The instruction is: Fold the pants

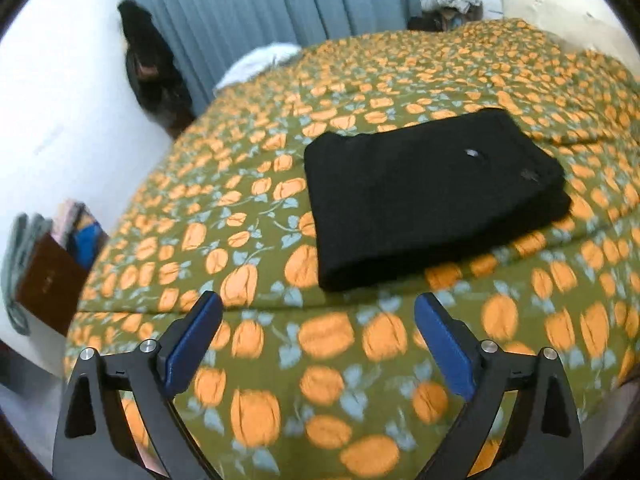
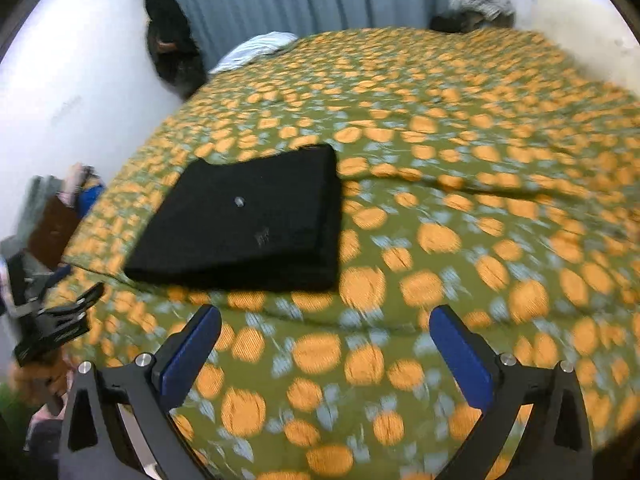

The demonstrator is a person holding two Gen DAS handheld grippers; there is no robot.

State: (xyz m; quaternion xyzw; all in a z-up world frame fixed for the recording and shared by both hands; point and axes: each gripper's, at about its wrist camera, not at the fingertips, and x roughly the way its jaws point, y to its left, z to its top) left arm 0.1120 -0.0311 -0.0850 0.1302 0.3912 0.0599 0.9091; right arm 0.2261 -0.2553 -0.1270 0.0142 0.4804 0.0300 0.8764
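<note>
The black pants (image 1: 432,192) lie folded into a compact rectangle on the bed's green cover with orange pumpkins (image 1: 320,340). In the right wrist view the pants (image 2: 248,224) sit left of centre. My left gripper (image 1: 318,312) is open and empty, held just short of the pants' near edge. My right gripper (image 2: 325,322) is open and empty, near the pants' near right corner and apart from it. The left gripper also shows at the left edge of the right wrist view (image 2: 60,320).
A blue-grey curtain (image 1: 280,0) hangs behind the bed. A black bag (image 1: 152,64) hangs on the white wall at left. A brown box with clothes (image 1: 52,276) stands left of the bed. A pile of clothes (image 1: 452,0) and a pillow (image 1: 560,12) lie at the far end.
</note>
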